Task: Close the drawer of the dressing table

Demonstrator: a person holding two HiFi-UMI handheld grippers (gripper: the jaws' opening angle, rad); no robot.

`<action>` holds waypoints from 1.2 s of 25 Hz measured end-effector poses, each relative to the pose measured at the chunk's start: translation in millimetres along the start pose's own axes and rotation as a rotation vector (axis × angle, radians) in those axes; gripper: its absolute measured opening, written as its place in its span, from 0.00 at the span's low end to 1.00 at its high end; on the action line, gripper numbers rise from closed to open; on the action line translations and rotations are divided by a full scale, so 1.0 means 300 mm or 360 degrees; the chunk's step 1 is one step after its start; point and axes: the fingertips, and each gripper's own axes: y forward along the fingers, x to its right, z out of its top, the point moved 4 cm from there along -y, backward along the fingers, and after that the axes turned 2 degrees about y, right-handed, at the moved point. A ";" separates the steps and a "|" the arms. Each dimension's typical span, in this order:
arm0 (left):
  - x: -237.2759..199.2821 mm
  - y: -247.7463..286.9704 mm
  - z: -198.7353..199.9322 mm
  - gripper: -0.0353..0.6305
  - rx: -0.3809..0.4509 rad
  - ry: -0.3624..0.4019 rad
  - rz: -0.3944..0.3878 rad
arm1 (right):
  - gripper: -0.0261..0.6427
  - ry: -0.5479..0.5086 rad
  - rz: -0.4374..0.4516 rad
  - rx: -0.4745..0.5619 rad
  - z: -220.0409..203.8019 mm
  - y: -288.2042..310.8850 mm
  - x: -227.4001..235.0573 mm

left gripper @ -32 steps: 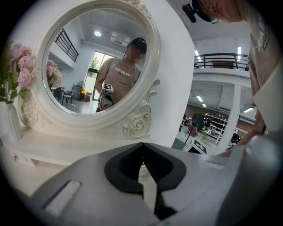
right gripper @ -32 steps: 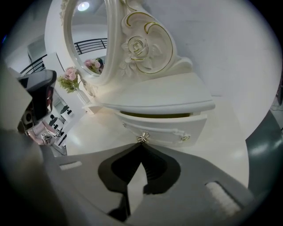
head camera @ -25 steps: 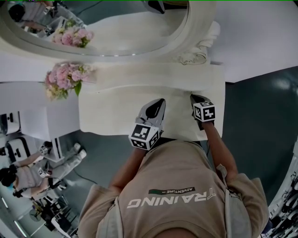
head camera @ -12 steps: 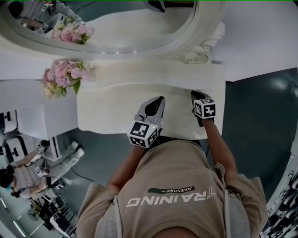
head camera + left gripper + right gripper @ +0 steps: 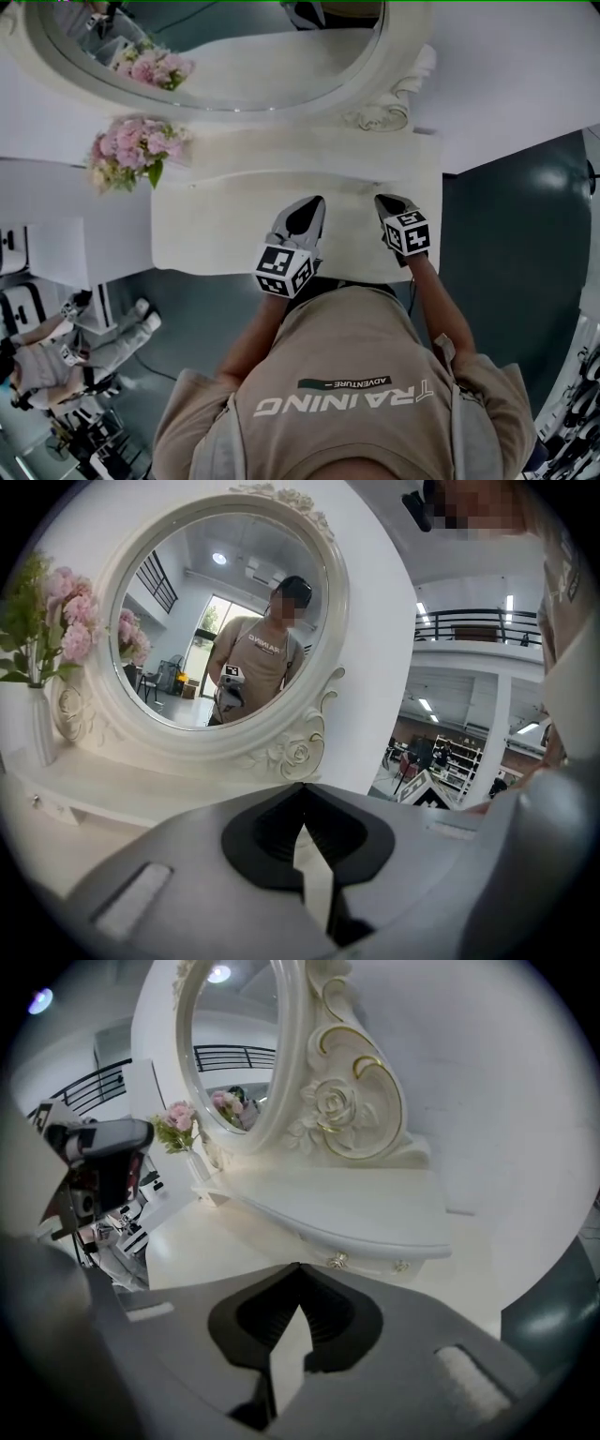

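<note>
The white dressing table (image 5: 216,234) with its oval mirror (image 5: 234,66) lies below me. Two small knobs (image 5: 339,1261) show under its raised back shelf (image 5: 356,1204) in the right gripper view. The table's front edge near my body is partly hidden by my chest and arms, and I cannot make out a drawer front there. My left gripper (image 5: 314,202) hovers over the tabletop's front middle, its jaws shut and empty (image 5: 302,787). My right gripper (image 5: 380,199) hangs over the tabletop's front right, also shut on nothing (image 5: 298,1266).
A vase of pink flowers (image 5: 131,150) stands at the table's left end. A white wall (image 5: 525,84) runs behind and to the right. Dark floor (image 5: 516,234) lies right of the table. Another person (image 5: 56,352) and equipment are at the lower left.
Both grippers have drifted slightly left over the tabletop while staying shut. The head view has shifted a little with them.
</note>
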 end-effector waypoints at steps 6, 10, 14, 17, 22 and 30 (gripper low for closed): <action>-0.013 -0.029 0.034 0.08 0.0066 0.0035 0.0020 | 0.04 -0.0079 0.0048 0.0174 0.099 -0.138 -0.084; 0.014 -0.043 0.066 0.08 0.0118 0.0054 0.0001 | 0.04 -0.0064 0.0121 0.0223 0.125 -0.240 -0.133; 0.034 -0.051 0.104 0.08 0.0157 0.0083 -0.0036 | 0.04 -0.0140 0.0156 0.0294 0.186 -0.323 -0.173; 0.031 -0.061 0.143 0.08 0.0197 0.0122 -0.0048 | 0.04 -0.0224 0.0136 0.0434 0.274 -0.375 -0.205; 0.014 -0.073 0.208 0.08 0.0253 0.0156 -0.0043 | 0.04 -0.0354 0.0075 0.0705 0.426 -0.451 -0.255; 0.032 -0.091 0.354 0.08 0.0375 0.0244 -0.0098 | 0.04 -0.0528 -0.0051 0.0963 0.564 -0.589 -0.299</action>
